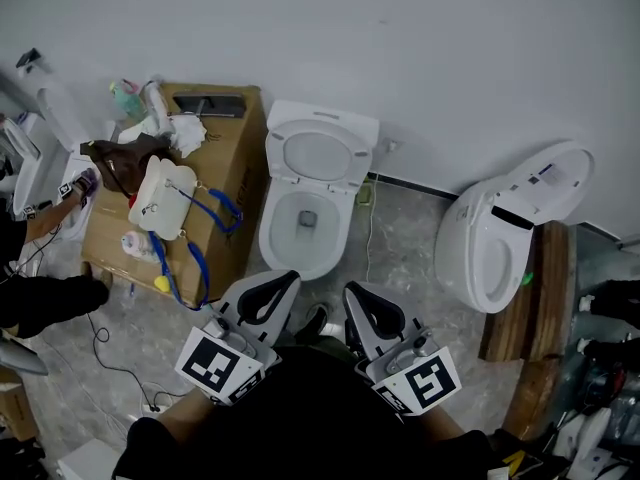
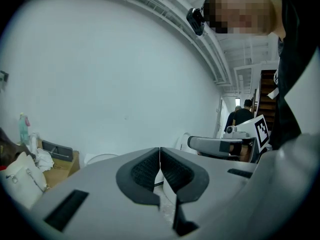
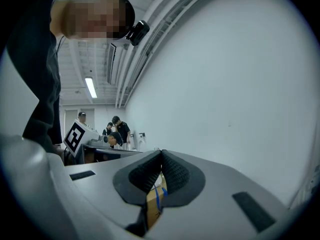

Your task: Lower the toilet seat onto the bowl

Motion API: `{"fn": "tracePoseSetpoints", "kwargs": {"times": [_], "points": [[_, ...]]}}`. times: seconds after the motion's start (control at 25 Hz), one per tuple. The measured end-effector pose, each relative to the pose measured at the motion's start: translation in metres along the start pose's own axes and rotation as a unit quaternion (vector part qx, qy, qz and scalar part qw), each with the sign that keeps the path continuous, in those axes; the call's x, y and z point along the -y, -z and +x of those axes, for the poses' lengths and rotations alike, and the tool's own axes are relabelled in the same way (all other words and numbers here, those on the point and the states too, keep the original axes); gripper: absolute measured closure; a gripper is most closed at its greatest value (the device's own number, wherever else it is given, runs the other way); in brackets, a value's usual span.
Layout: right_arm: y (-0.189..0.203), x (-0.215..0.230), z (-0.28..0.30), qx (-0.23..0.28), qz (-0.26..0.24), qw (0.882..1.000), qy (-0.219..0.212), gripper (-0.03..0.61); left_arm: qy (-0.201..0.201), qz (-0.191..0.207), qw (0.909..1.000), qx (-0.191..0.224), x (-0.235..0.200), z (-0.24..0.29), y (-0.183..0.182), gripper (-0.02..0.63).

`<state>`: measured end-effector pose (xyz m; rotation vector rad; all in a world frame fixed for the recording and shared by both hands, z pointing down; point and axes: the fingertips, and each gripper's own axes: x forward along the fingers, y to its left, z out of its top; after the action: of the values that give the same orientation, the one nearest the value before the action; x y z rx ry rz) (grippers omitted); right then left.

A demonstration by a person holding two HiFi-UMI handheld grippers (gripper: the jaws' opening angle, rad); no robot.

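The white toilet (image 1: 305, 223) stands against the wall in the head view. Its seat (image 1: 318, 155) is raised and leans back toward the wall, so the bowl lies open. Both grippers are held low near my body, short of the bowl's front rim. My left gripper (image 1: 287, 279) points at the bowl's front left with its jaws shut and nothing between them. My right gripper (image 1: 351, 290) sits beside it, shut and empty too. In the left gripper view the black pads (image 2: 148, 168) meet at the tip. The right gripper view shows its pads (image 3: 175, 171) closed together.
A cardboard box (image 1: 235, 183) piled with bags, bottles and rags stands just left of the toilet. A second toilet (image 1: 495, 243) lies tilted on a wooden pallet (image 1: 545, 298) at the right. Cables cross the floor at the left. People stand in the distance.
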<state>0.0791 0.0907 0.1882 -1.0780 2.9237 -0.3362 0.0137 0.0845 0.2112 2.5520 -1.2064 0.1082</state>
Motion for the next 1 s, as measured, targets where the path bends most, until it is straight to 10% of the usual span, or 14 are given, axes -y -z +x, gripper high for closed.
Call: {"fn": "tracePoseSetpoints", "kwargs": {"times": [1.0], "points": [[0.002, 0.094, 0.131, -0.021, 0.042, 0.994, 0.102, 0.545, 0.040, 0.042, 0.9983, -0.001, -0.147, 0.080, -0.048, 0.592]]}}
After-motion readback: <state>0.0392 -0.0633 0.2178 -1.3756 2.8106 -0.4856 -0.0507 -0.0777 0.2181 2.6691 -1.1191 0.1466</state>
